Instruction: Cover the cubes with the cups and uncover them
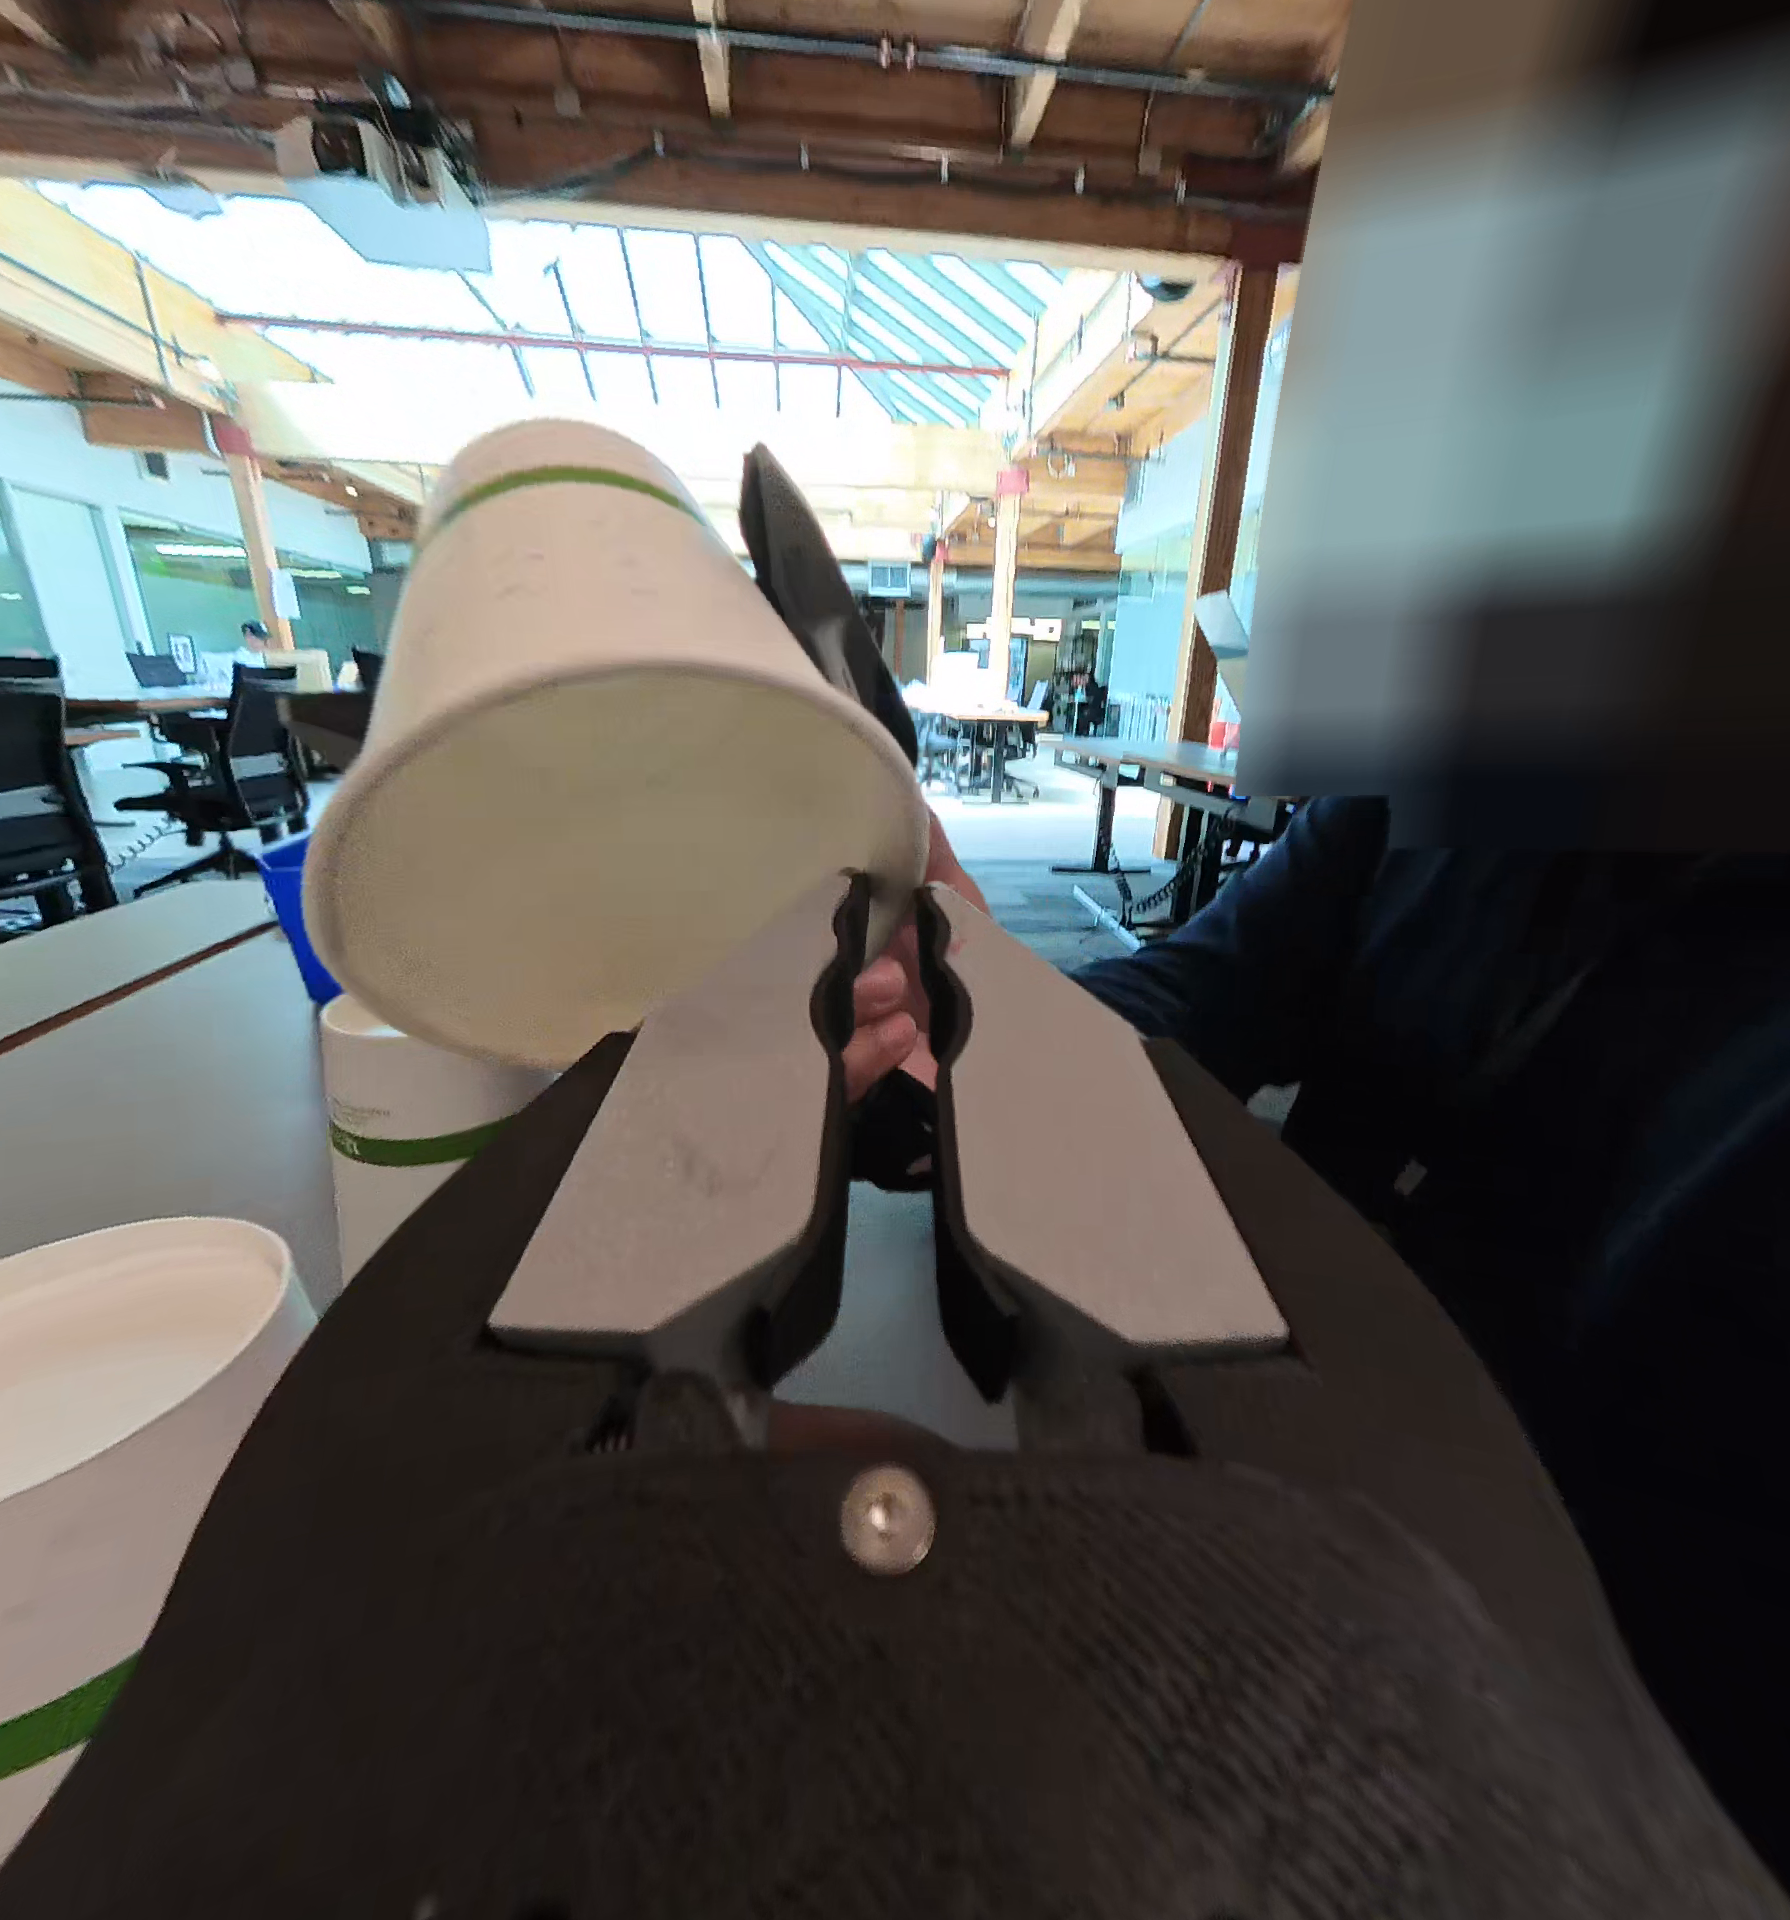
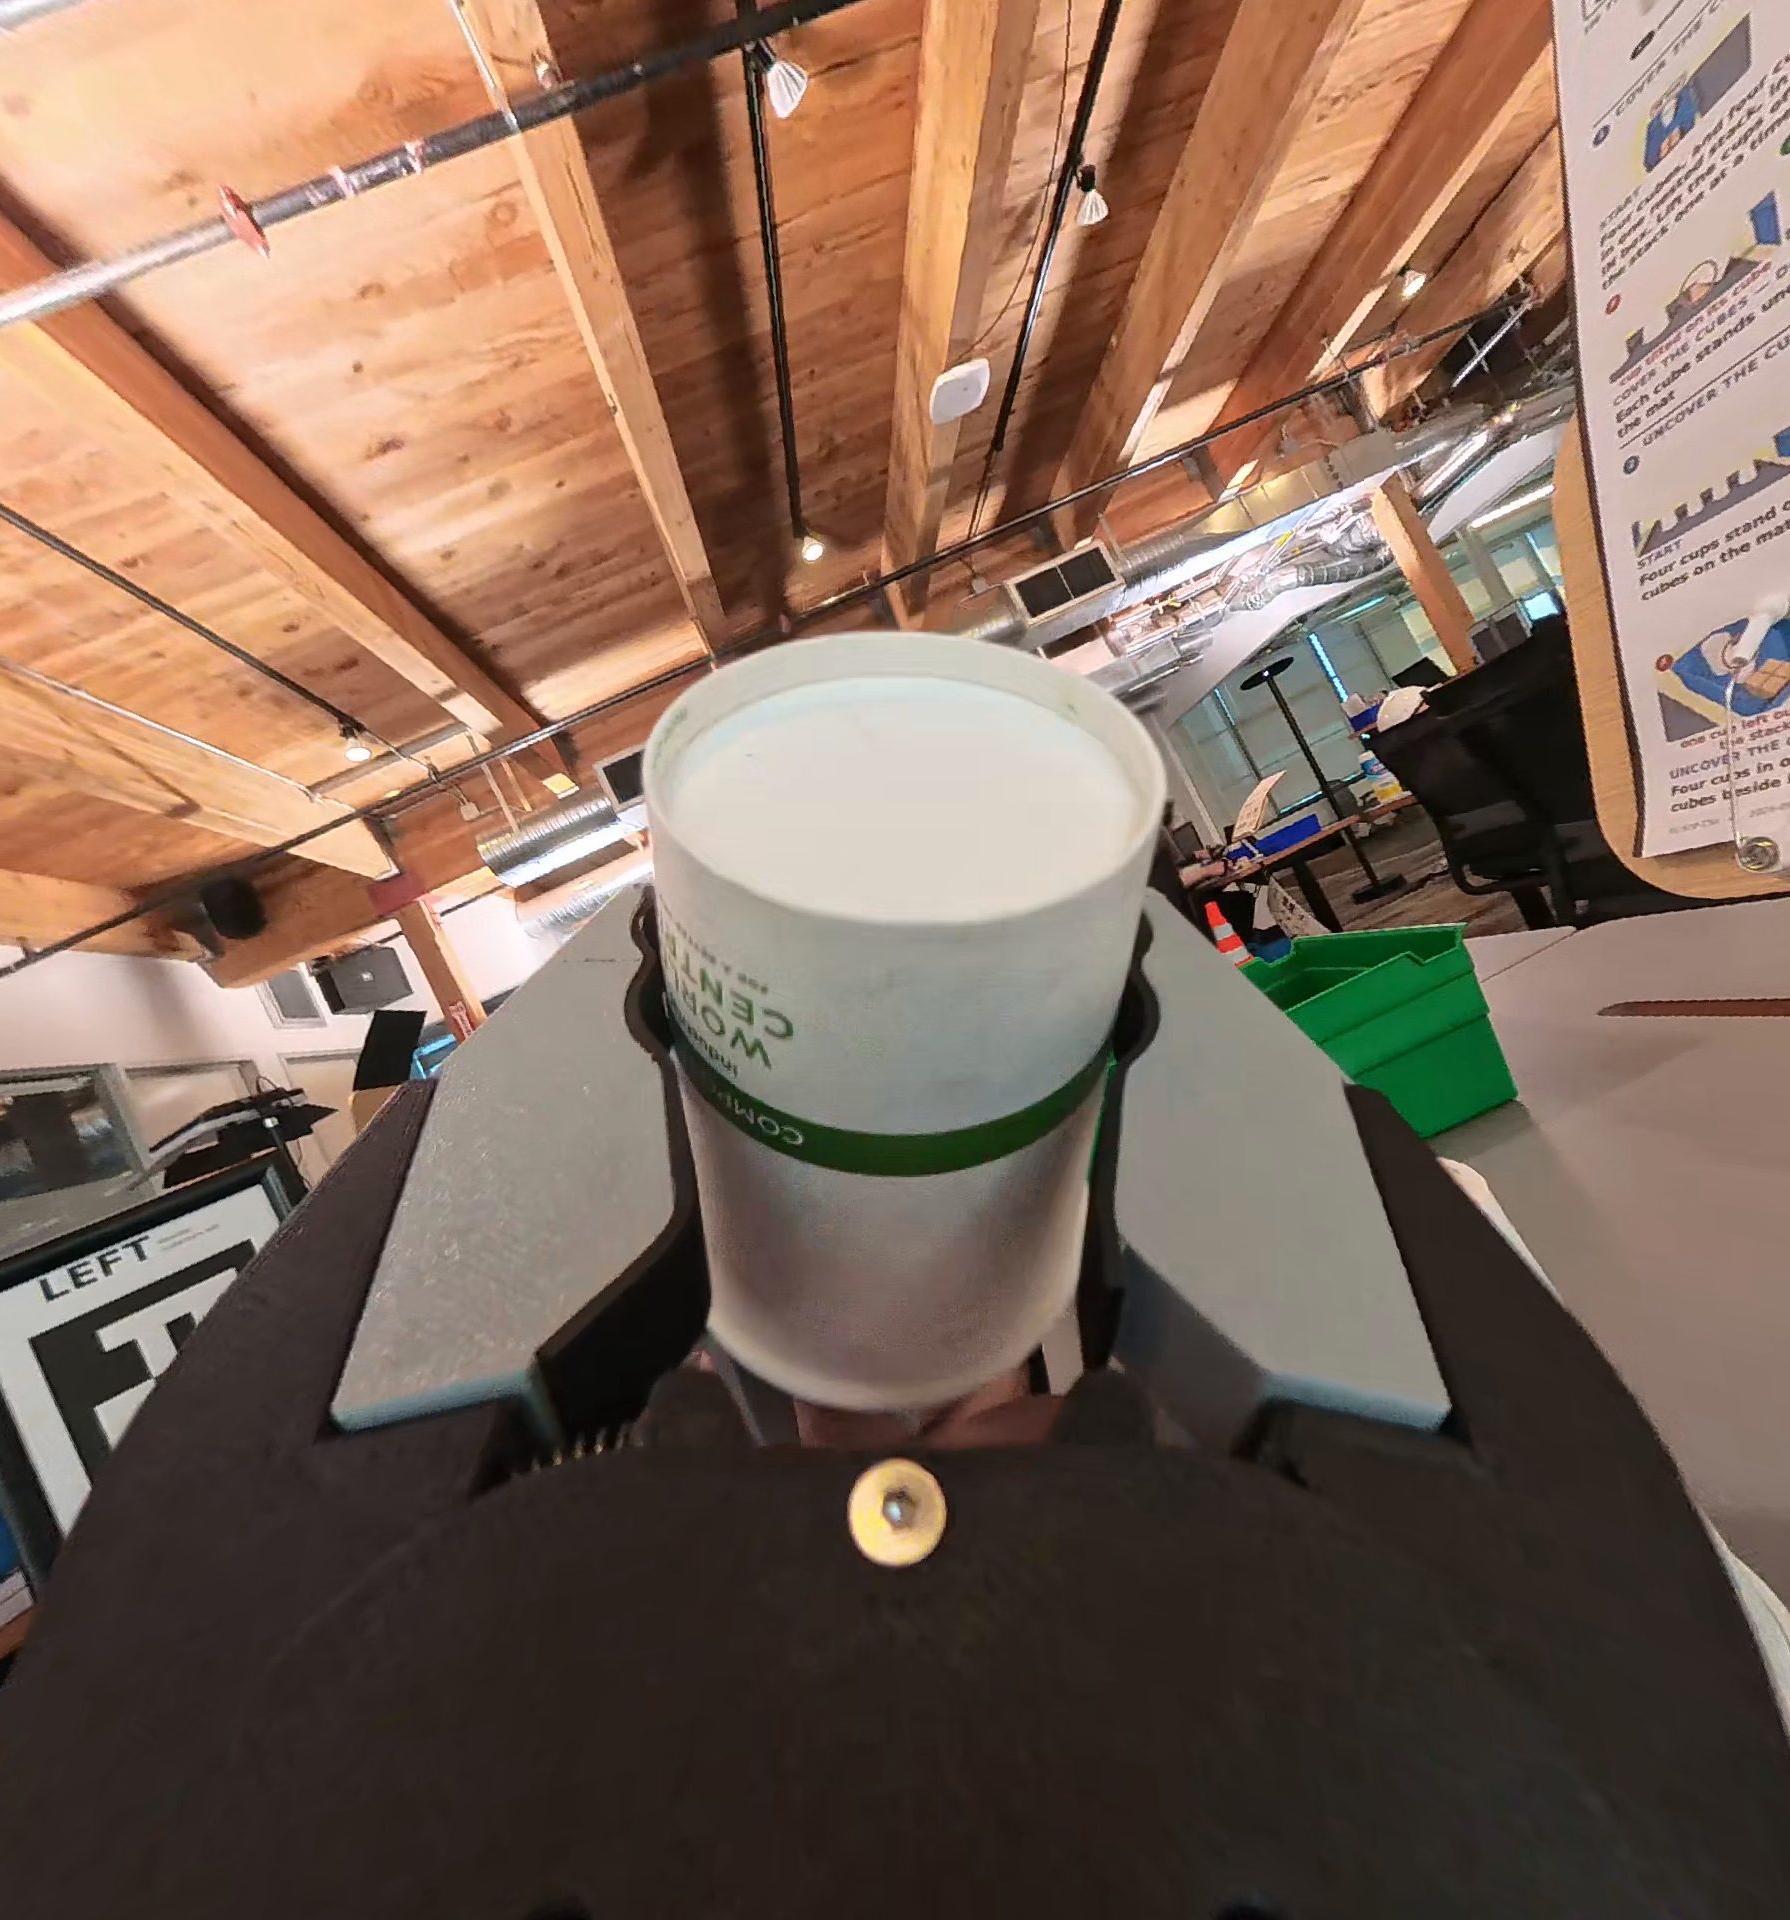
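Observation:
My right gripper is shut on a white paper cup with a green band. Its pads press the cup's two sides, and the cup's base points up toward the ceiling. In the left wrist view the same cup hangs in the air with its open mouth toward the camera, and one black right finger shows behind it. My left gripper is open by a narrow gap. The cup's rim stands between its fingertips, and the right pad sits just off it. No cube shows in either view.
Two more white cups stand upside down on the grey table, one under the held cup and one at the lower left. A blue bin stands behind. A person's dark sleeve is on the right. A green bin sits on the table.

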Tool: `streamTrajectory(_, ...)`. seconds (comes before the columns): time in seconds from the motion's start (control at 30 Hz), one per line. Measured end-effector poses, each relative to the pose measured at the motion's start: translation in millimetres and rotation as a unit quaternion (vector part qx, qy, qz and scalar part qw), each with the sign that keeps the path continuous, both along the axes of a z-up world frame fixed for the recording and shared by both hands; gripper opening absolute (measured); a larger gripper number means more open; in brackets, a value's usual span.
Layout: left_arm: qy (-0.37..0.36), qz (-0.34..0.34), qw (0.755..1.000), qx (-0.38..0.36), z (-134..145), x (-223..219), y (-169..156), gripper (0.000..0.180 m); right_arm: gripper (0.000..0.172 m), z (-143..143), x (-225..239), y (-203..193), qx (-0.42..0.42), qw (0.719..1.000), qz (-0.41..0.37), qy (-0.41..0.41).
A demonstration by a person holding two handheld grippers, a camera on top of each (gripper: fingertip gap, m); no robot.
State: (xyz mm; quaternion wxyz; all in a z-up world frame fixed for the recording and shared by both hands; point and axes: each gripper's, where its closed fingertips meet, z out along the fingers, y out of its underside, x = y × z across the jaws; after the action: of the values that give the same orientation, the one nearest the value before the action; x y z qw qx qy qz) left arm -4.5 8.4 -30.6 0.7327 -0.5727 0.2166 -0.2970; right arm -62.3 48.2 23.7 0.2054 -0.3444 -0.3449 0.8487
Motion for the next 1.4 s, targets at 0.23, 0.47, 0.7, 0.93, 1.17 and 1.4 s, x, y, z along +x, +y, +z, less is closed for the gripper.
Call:
streamTrajectory(0.23, 0.055, -0.001, 0.997, -0.045, -27, 14, 9, 0.006, 0.084, -3, 2, -7, 0.057, 0.998, -0.001, -0.003)
streamTrajectory(0.47, 0.060, 0.061, 0.993, -0.079, -32, -8, 13, 0.055, 0.083, -5, 2, -4, 0.166, 0.983, -0.082, -0.007)
streamTrajectory(0.7, 0.027, 0.125, 0.988, -0.081, -21, -44, 3, 0.073, 0.083, -9, -1, 0, 0.199, 0.974, -0.107, -0.017)
streamTrajectory(0.93, 0.003, 0.157, 0.985, -0.067, -12, -59, 4, 0.074, 0.083, -12, -2, -1, 0.171, 0.983, -0.058, -0.034)
streamTrajectory(1.17, 0.012, 0.135, 0.984, -0.117, -30, -47, 17, 0.081, 0.083, -29, -10, -19, 0.206, 0.976, -0.029, -0.063)
streamTrajectory(1.4, 0.045, 0.110, 0.981, -0.153, -48, -29, 23, 0.092, 0.083, -51, -12, -50, 0.302, 0.950, -0.005, -0.072)
